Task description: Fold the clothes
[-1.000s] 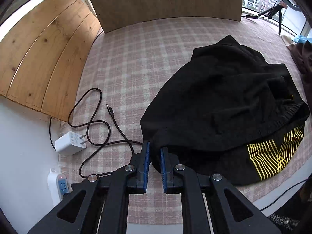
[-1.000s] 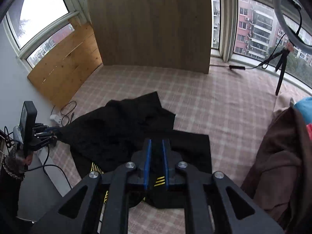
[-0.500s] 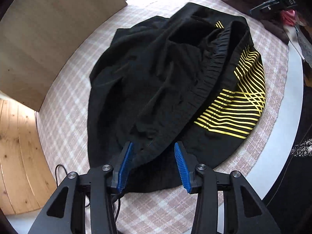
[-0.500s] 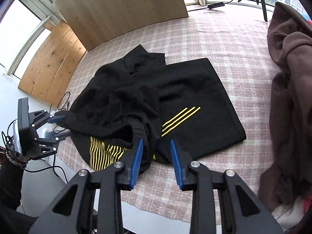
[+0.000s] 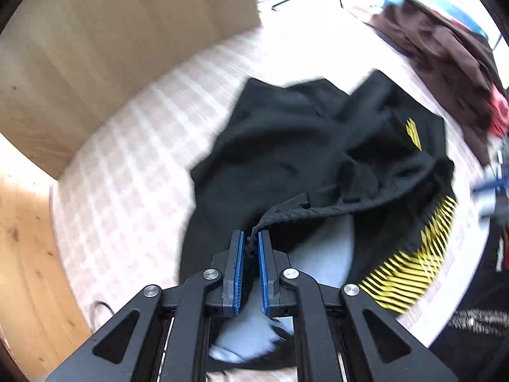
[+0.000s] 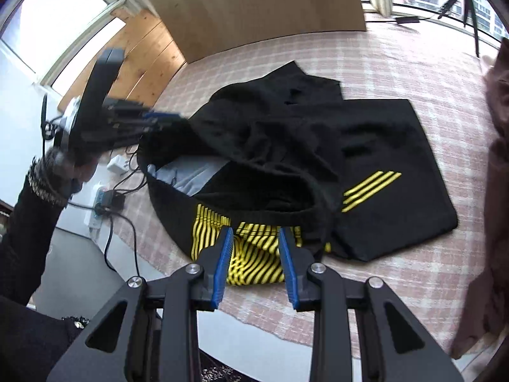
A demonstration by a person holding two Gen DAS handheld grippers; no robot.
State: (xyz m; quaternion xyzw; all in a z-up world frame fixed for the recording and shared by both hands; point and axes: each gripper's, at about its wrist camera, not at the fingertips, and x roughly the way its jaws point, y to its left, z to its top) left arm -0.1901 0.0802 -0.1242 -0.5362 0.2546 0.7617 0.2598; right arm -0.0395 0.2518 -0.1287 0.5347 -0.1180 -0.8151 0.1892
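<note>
A: Left wrist view first. Pink-and-cream checked cloth (image 5: 133, 146) over the surface, blurred with motion. Pale wooden panel (image 5: 127, 31) standing at upper left, knotty pine boards (image 5: 22, 254) down the left edge. Heap of brown clothes (image 5: 445, 60) at upper right.

B: And the black shorts (image 5: 286, 146)?

A: Spread across the centre of the frame, rumpled, yellow stripes at lower right, a grey lining showing in the open waist just beyond the fingers.

B: Left gripper (image 5: 250, 242)?

A: Bottom centre, blue pads nearly together and closing, a gathered bit of the black waistband pinched between the tips and pulled up taut from the rest.

B: Right wrist view now.

A: Same checked cloth (image 6: 397, 60) filling the middle, wooden panel (image 6: 254, 6) at the top, pine boards (image 6: 146, 60) at upper left under a bright window. Tripod (image 6: 467, 6) at the far upper right by glass with buildings outside. Brown clothes (image 6: 499, 159) along the right edge. White charger (image 6: 118, 165) and black cables at left centre.

B: The shorts (image 6: 366, 146) here?

A: Centre of the frame, one leg lying flat to the right with three yellow stripes, waist opening toward the lower left. Left gripper (image 6: 162, 117) at upper left, clamped on the waistband's far edge, borne by a hand (image 6: 68, 162) in a dark sleeve.

B: Right gripper (image 6: 256, 238)?

A: Bottom centre, jaws apart, nothing gripped; striped yellow fabric seen in the gap between the pads, below the near waistband. Contact with it not clear.
</note>
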